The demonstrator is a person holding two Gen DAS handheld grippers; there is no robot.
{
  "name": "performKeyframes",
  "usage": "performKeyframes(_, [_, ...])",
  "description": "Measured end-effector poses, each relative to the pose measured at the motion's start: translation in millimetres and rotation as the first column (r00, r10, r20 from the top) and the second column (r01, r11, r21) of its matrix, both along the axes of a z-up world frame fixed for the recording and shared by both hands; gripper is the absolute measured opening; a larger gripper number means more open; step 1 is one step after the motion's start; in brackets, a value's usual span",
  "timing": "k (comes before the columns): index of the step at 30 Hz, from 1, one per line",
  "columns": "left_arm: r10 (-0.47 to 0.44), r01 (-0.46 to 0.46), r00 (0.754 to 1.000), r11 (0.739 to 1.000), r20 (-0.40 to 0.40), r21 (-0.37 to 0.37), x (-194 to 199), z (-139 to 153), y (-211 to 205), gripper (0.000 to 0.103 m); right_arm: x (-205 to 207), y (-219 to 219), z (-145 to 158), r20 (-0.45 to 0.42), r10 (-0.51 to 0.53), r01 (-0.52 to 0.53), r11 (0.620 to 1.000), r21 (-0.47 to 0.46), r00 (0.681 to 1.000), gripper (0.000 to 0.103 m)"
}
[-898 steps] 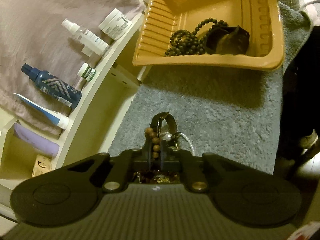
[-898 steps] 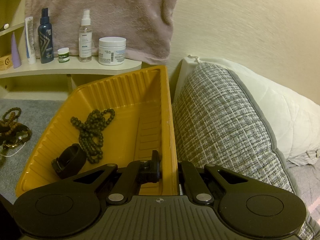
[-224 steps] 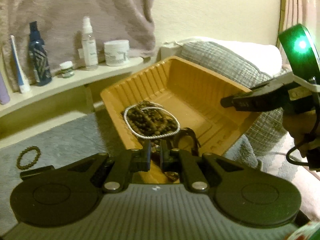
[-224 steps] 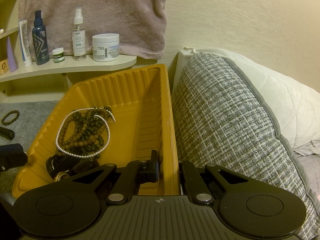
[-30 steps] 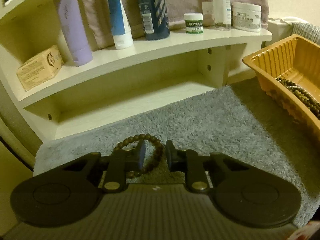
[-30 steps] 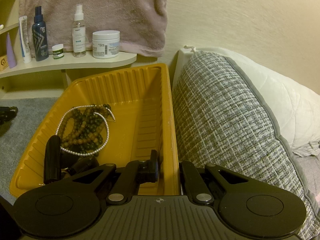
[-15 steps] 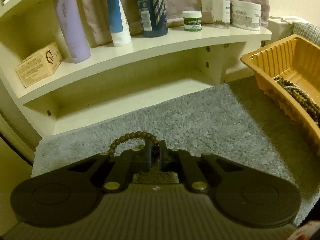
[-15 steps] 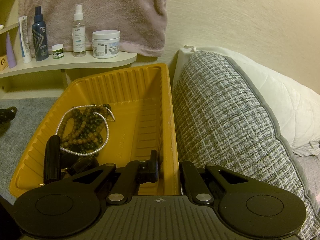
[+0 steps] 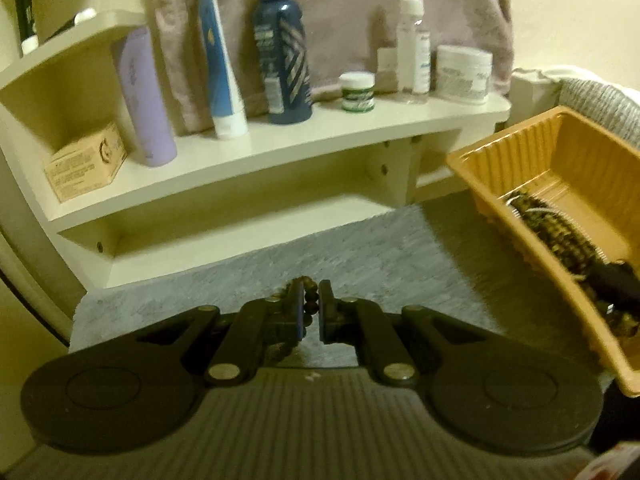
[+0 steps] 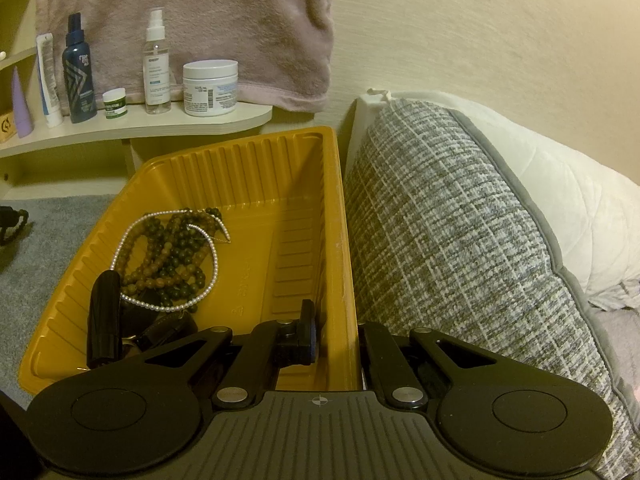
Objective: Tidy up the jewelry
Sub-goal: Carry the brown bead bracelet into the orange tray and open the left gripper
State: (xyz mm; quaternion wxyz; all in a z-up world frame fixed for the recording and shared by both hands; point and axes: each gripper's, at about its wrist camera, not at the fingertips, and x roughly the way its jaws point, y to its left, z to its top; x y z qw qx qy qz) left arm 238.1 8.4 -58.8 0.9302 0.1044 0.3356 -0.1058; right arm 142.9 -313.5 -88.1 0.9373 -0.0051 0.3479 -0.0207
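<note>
While our left tongs [image 9: 310, 306] hang over the grey rug [image 9: 360, 248], they are pinched tight on a brown bead bracelet [image 9: 310, 300]; its beads show between the pads and loop out past the tips. From the right wrist view, the same bracelet shows as a small dark shape at the far left edge, above the rug.

Our right tongs [image 10: 336, 332] are clamped on the right wall of the yellow tray [image 10: 280, 160], one finger [image 10: 306, 332] inside the tray and the other outside, against the grey woven cushion [image 10: 440, 240]. Inside the tray, at its left part, lies a heap of jewelry: a white pearl strand [image 10: 168, 256] circling darker bead strands [image 10: 172, 248], with a black cylindrical piece [image 10: 105, 320] leaning just beside them and dark items under it that we cannot make out.

Behind the rug stands a cream shelf [image 9: 280, 140] carrying a lilac tube [image 9: 142, 96], a blue and white tube [image 9: 222, 68], a dark blue bottle [image 9: 284, 56], a small green-labelled jar [image 9: 357, 91], a clear spray bottle [image 9: 412, 40], a white jar [image 9: 464, 74] and a cardboard box [image 9: 84, 162]. A pinkish towel [image 10: 192, 20] hangs on the wall behind them. The left view is somewhat blurred.
</note>
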Motion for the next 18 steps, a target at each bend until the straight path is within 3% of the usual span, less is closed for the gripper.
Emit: performKeyframes(18, [-0.137, 0.144, 0.987, 0.986, 0.083, -0.089, -22.3, 41.5, -46.8, 0.006, 0.5, -2.3, -0.2, -0.003, -0.006, 0.006, 1.0, 0.015, 1.0, 0.004])
